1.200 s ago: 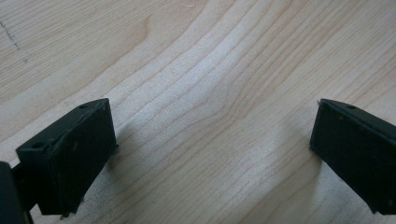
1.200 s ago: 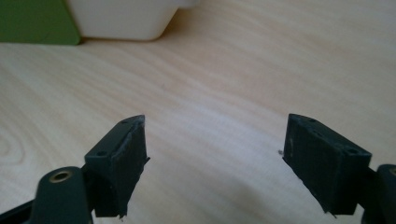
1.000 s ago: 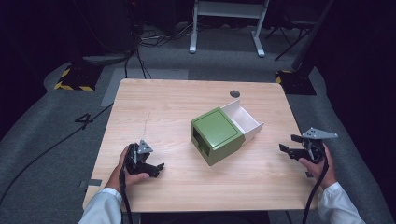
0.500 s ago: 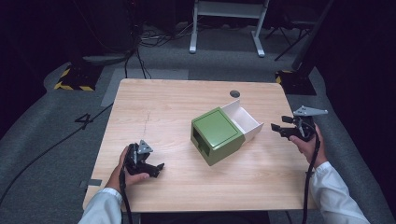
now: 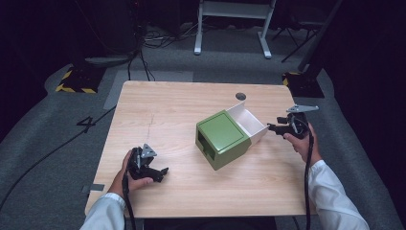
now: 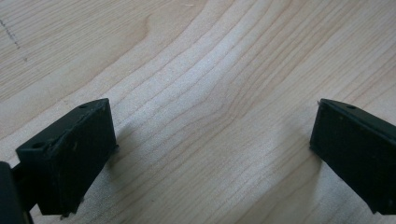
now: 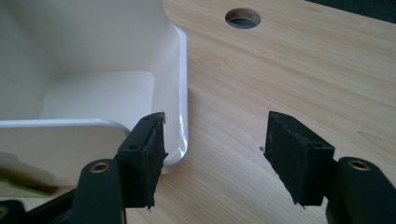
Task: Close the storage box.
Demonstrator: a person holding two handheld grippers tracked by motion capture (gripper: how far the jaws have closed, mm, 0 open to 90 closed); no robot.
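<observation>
Unlabelled green box, white drawer

Lighting: the table was evenly and brightly lit from above, while the surrounding floor and background fell to near black. Shadows: soft and short, pooled under the jaws in both gripper views. Quality: high view slightly soft and grainy; gripper views sharp on the wood grain, without glare.

Cut off: white plastic drawer tray runs past the right gripper view's left edge | Hidden: its inner end inside the green box | Cropped: person's sleeves at the high view's bottom edge
</observation>
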